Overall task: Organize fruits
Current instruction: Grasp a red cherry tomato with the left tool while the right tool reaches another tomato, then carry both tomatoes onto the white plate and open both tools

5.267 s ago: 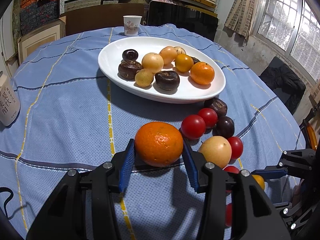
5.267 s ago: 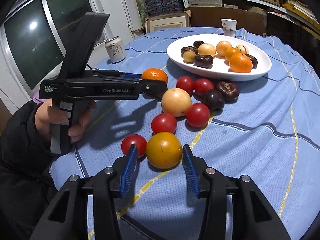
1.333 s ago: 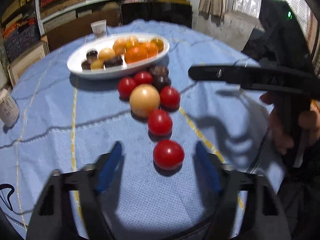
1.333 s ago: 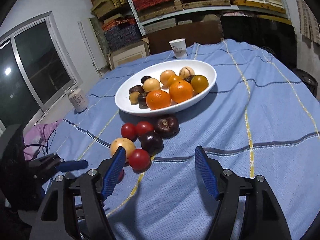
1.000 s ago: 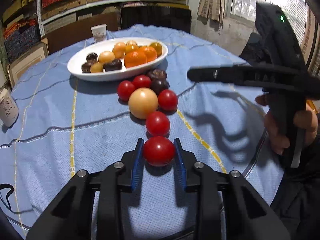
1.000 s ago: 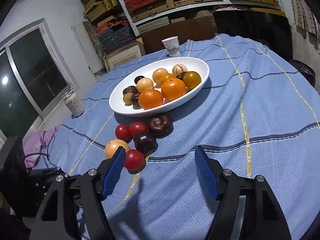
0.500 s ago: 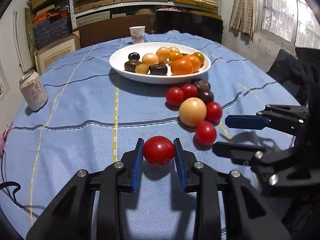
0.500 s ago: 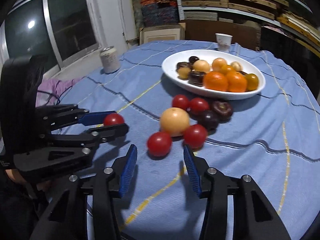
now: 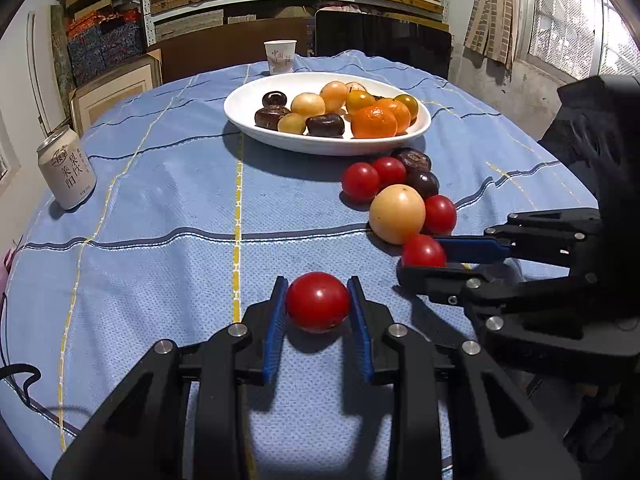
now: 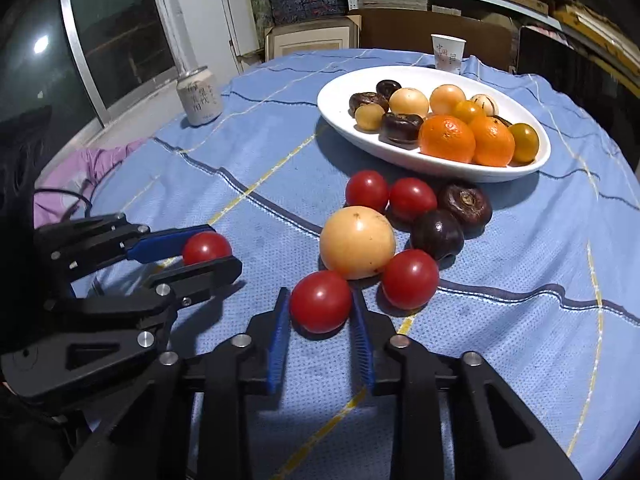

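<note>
My left gripper (image 9: 318, 300) is shut on a red tomato (image 9: 318, 302) low over the blue tablecloth; the same gripper (image 10: 208, 248) and tomato (image 10: 206, 246) show in the right wrist view. My right gripper (image 10: 320, 308) is shut on another red tomato (image 10: 320, 306), seen from the left wrist view (image 9: 424, 252) too. Loose fruit lies beyond: a pale yellow fruit (image 10: 357, 242), red tomatoes (image 10: 410, 278) and dark purple fruits (image 10: 438, 234). A white oval plate (image 10: 340, 96) at the back holds oranges (image 10: 447, 139), yellow and dark fruits.
A drink can (image 9: 66, 167) stands at the table's left. A paper cup (image 9: 280, 57) stands behind the plate. Shelves and boxes line the back wall. A black cable (image 9: 16, 376) lies at the near left edge.
My left gripper closed on a tomato and carried it left, away from the pile. My right gripper came down behind the pile and closed on the nearest tomato.
</note>
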